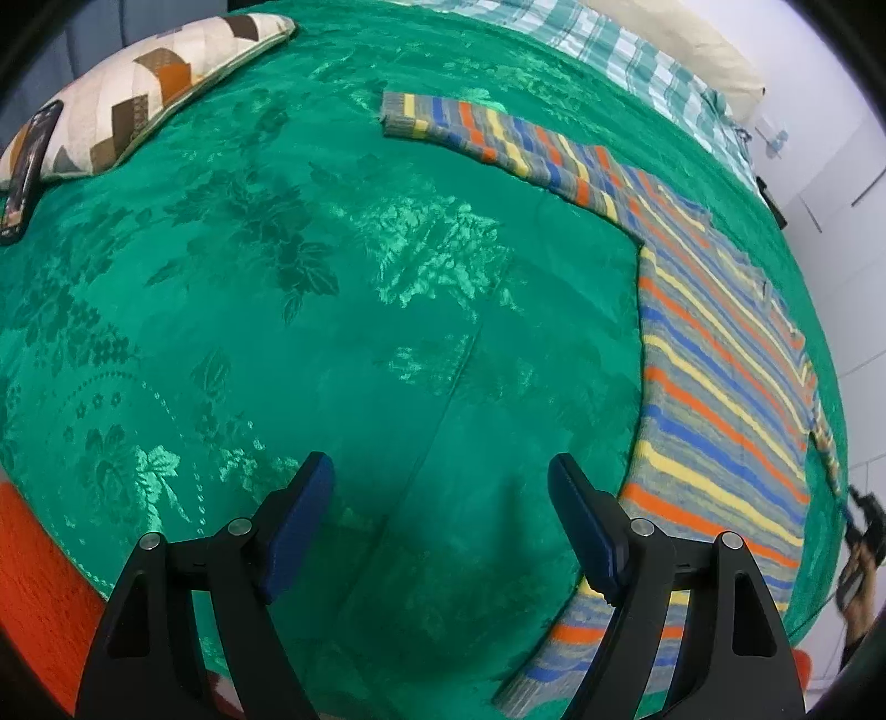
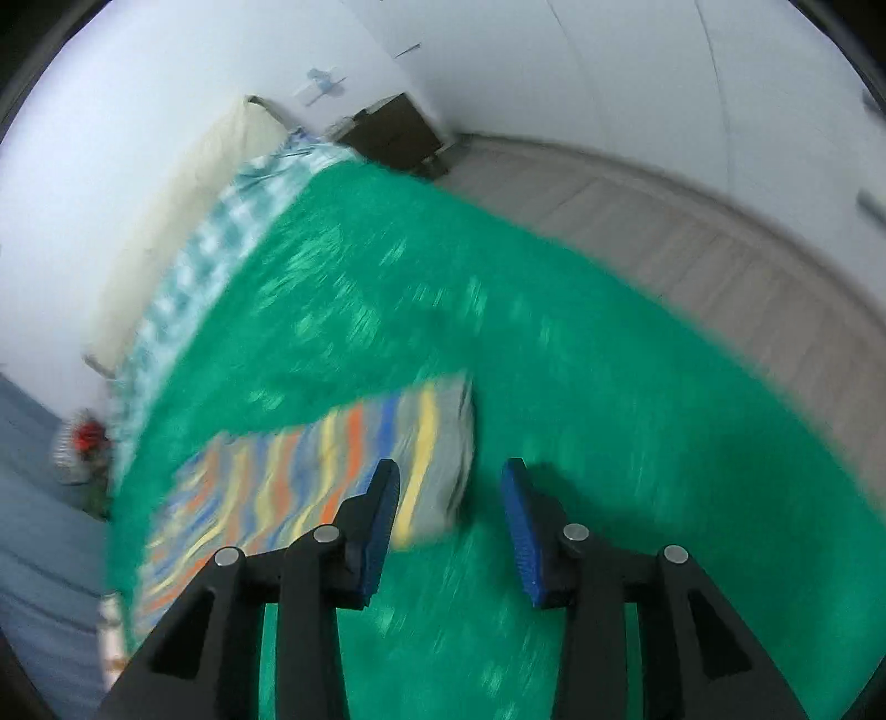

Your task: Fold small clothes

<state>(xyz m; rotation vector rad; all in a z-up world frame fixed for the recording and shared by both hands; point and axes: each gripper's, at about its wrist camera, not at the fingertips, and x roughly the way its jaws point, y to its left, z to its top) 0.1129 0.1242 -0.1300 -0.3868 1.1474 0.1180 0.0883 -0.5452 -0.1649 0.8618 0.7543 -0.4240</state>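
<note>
Your left tongs are spread wide with nothing between the blue pads, hanging over bare green bedspread. Your right tongs are parted too and hold nothing; their left pad overlaps the cuff end of a sleeve in the picture, but that view is smeared by motion, so you cannot tell whether it touches the cloth.

The striped sweater lies spread flat on the bed, toward the side nearest the white wall. It is a knit with a grey ground crossed by narrow bands of orange, yellow and blue. In the left wrist view its body runs along the right of the picture, the ribbed hem close to the near edge of the bed and passing under your left tongs' right finger. One sleeve stretches straight out from the shoulder across the bedspread, ending in a grey cuff with a yellow band. A second sleeve shows in part at the far right, along the edge of the bed. The knit sits smooth, with only slight ripples at the side seam.

The bedspread is shiny green with a woven flower pattern. A chevron-patterned cushion rests at one corner of the bed with a dark phone lying on it. A green-and-white checked sheet shows at the far edge.
</note>
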